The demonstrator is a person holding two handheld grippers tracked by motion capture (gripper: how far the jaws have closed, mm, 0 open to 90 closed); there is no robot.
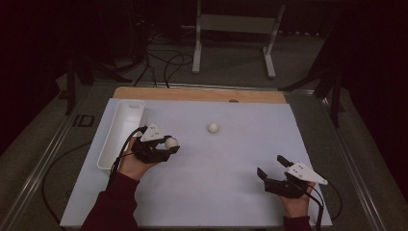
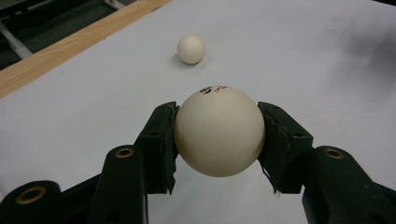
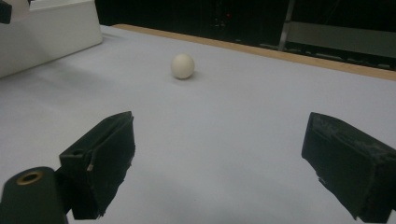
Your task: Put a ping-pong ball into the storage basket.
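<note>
My left gripper (image 1: 169, 146) (image 2: 218, 140) is shut on a white ball (image 1: 171, 142) (image 2: 219, 131), pinched between both black pads at the left of the white mat, just right of the tray. The ball bears a small printed mark on top. A second white ball (image 1: 213, 127) (image 2: 191, 48) (image 3: 182, 65) lies loose on the mat near its middle, ahead of the held one. My right gripper (image 1: 273, 166) (image 3: 219, 163) rests at the mat's front right, jaws wide apart and open with nothing between them.
A long white tray (image 1: 121, 132) (image 3: 51, 35) stands along the mat's left edge. A wooden strip (image 1: 199, 94) borders the far side. Cables and a metal stand (image 1: 235, 29) lie on the floor beyond the table.
</note>
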